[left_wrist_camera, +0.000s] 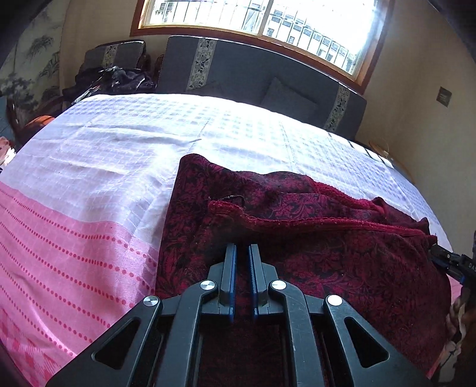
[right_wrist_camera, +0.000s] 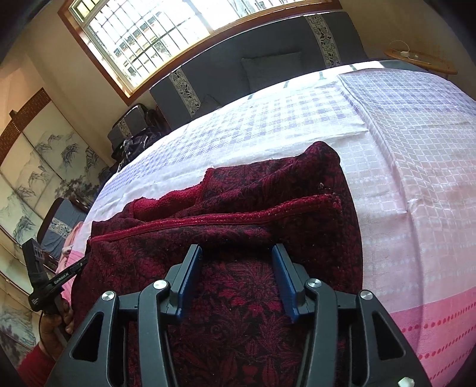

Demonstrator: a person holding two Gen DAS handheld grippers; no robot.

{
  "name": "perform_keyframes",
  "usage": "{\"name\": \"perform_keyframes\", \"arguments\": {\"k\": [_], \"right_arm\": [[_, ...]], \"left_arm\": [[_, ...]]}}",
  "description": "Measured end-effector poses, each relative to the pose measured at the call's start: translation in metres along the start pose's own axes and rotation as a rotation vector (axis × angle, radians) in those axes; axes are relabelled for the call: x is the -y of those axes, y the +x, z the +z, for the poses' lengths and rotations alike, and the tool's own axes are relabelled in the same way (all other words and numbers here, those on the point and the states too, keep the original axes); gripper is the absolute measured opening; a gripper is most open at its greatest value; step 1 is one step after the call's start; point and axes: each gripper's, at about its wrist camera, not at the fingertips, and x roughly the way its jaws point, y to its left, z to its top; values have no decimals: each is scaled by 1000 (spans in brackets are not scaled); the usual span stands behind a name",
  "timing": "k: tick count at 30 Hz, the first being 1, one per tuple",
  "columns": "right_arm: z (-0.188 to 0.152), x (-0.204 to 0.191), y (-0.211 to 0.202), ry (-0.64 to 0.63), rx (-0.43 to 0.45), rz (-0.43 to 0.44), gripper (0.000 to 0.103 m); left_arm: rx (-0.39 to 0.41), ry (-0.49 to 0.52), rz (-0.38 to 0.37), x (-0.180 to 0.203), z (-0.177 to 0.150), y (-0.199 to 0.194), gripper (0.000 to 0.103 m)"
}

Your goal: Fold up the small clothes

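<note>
A dark red patterned garment (left_wrist_camera: 312,262) lies partly folded on the bed (left_wrist_camera: 119,154), which is covered by a white-and-lilac checked sheet that turns pink with red dotted lines toward the near edge. In the left wrist view the garment fills the frame from 12 to 5 o'clock of the left gripper (left_wrist_camera: 243,253); its fingers (left_wrist_camera: 230,268) stand nearly together with only a thin slot between their blue pads, and no cloth can be seen caught in that slot, so the gripper looks clenched on nothing, hovering over the garment's left part. A hemmed edge (left_wrist_camera: 297,221) runs across the garment just beyond the fingertips, with a plain red lining showing behind it. At 3 o'clock of that view the tip of the right gripper (left_wrist_camera: 449,262) touches the garment's right edge. In the right wrist view the right gripper (right_wrist_camera: 236,253) is spread wide, its pads well apart over the cloth (right_wrist_camera: 238,312), holding nothing. The left gripper (right_wrist_camera: 74,266) appears at 9 o'clock there, its tip at the garment's left edge, held in a hand (right_wrist_camera: 55,324). A grey headboard (left_wrist_camera: 247,68) and a window (left_wrist_camera: 267,20) stand beyond the bed at 12 o'clock.
</note>
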Motion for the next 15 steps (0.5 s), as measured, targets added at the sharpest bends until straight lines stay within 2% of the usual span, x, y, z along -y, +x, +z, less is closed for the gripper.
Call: {"name": "perform_keyframes", "arguments": {"k": [3,5,8,11,12,15], "right_arm": [[-7,-22,-35,-57,87,7,37],[-17,-52,-52,-135,90,70,36],[-51,-110,-49,-220,-10,222,35],[-94,-172,-25,-316,-127,326,24],[-106,-188,-14,-329,-155,351,19],[-134,-214,21,-334,-205,347,10]], "left_arm": [[7,-30,-25,-8,-1,-1,11],[6,-34,-31,-10,-1,-1,11],[11,-23,-23,-8,-2,-2,11],[19,-12,-15,-5,-4,-3,11],[22,-11,-18,-5,-5,-4,11],[20,-32,-45,-10,-5,-4,11]]}}
